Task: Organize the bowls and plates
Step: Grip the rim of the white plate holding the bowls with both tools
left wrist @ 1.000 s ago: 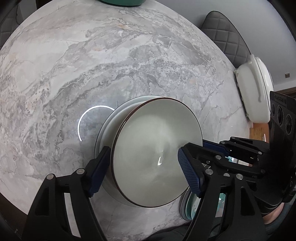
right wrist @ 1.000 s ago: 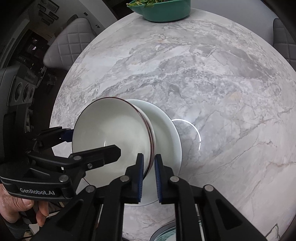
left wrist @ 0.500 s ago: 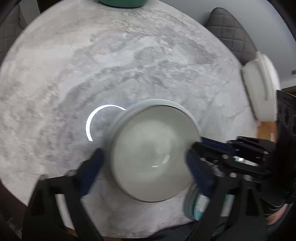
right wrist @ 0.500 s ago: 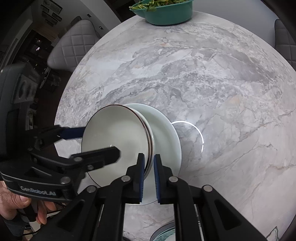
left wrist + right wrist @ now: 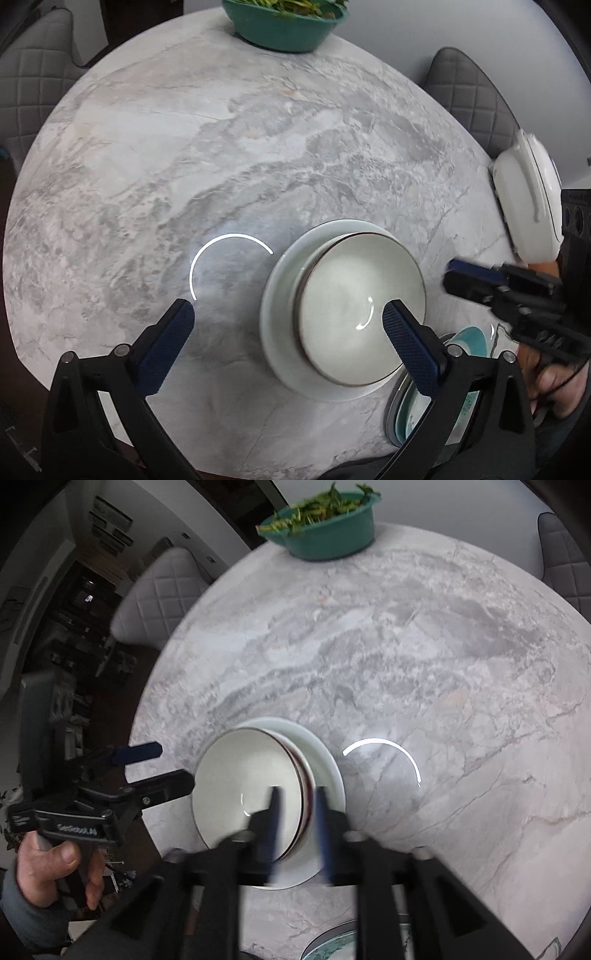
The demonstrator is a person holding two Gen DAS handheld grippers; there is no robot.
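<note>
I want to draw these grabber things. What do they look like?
Each gripper is black plastic with angular struts and silver screws. Its two fingers have dark blue textured pads. The left gripper's handle has white lettering, too blurred to read. The hand wears a grey sleeve.

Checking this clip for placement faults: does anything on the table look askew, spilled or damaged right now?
One thing: the bowl sits off-centre on the white plate, pushed toward one side so much more bare plate shows on the other. No spill or crack is visible. Both claws are open and clear of it.
</note>
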